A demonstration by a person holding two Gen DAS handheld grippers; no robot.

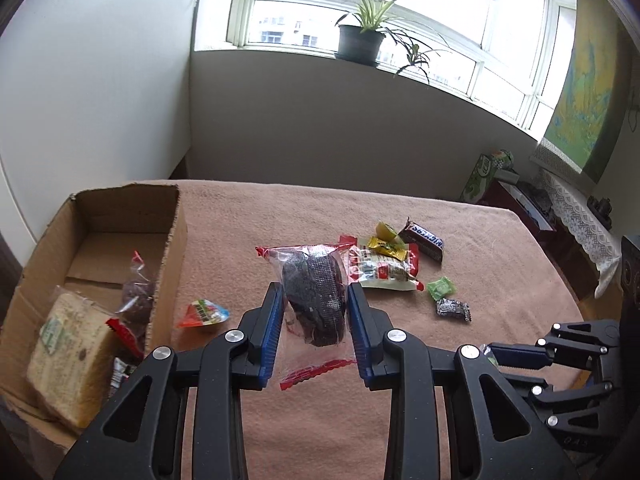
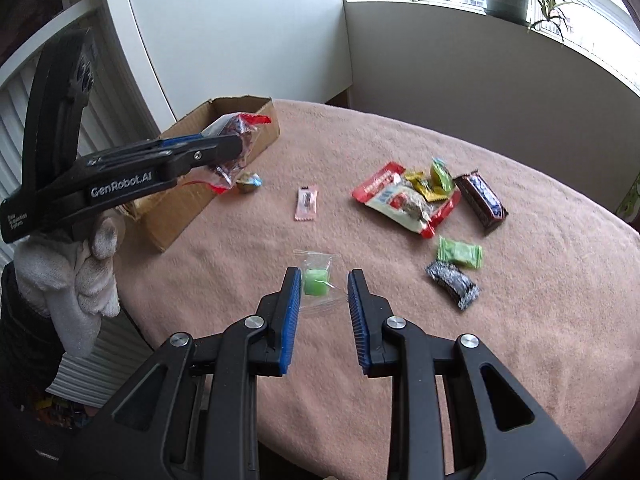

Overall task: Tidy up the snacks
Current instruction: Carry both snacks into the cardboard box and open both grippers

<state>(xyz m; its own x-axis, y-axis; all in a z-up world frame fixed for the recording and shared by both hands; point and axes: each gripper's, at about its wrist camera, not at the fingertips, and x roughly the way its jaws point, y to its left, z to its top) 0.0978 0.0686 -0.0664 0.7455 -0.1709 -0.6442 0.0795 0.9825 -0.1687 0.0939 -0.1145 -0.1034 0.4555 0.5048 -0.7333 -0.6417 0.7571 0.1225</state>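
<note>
Left gripper [image 1: 314, 312] clamps a clear-wrapped chocolate cake [image 1: 314, 296], soft and crushable, at mid-body. Right gripper [image 2: 324, 292] stands wide around a light green candy packet [image 2: 316, 280], at twelve o'clock.

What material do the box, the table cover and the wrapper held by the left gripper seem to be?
Box: brown corrugated cardboard, matte; its cut edge is rough and torn.
Table cover: pink fabric, probably a towel or fleece; fuzzy, no shine.
Wrapper in the left gripper: thin clear plastic film with red serrated ends; glossy, contents visible.
</note>
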